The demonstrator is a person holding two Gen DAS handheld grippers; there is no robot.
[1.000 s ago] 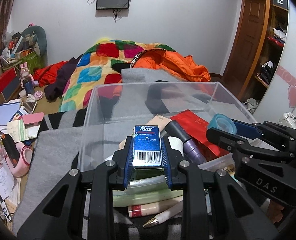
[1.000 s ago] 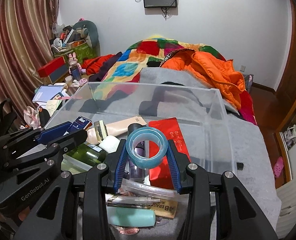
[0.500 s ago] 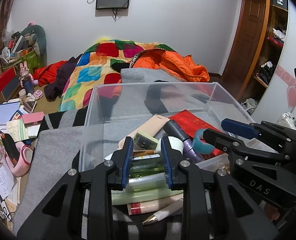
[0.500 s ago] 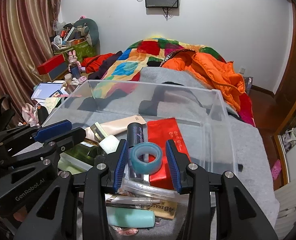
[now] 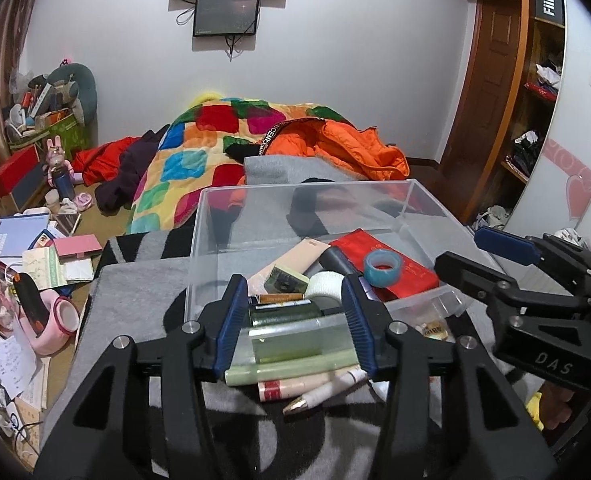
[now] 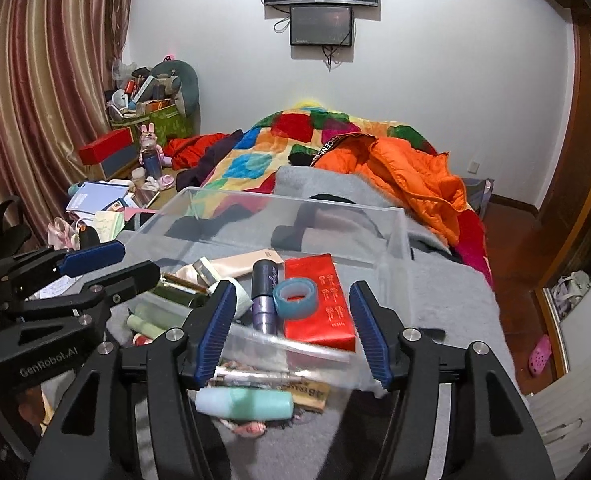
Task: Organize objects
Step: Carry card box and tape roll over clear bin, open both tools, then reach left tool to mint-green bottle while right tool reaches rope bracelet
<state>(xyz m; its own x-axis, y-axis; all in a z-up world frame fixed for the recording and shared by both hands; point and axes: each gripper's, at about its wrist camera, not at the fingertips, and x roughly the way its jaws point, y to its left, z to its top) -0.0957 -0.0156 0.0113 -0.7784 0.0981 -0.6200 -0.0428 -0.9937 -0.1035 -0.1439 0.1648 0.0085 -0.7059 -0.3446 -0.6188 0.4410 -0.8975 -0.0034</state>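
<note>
Both grippers, left [image 5: 295,320] and right [image 6: 291,328], are held spread and empty before the clear bin [image 6: 395,232], where the blue tape roll [image 6: 295,298] is seen lying flat, nearer the right gripper

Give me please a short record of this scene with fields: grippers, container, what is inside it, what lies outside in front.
left gripper: open, holds nothing
right gripper: open, holds nothing
container: clear plastic bin on a grey blanket
inside bin: blue tape roll resting on a red packet; purple tube beside it; white roll; beige tube
outside, near front wall: mint bottle; pale green tube
background: bed with patchwork quilt and orange jacket
</note>
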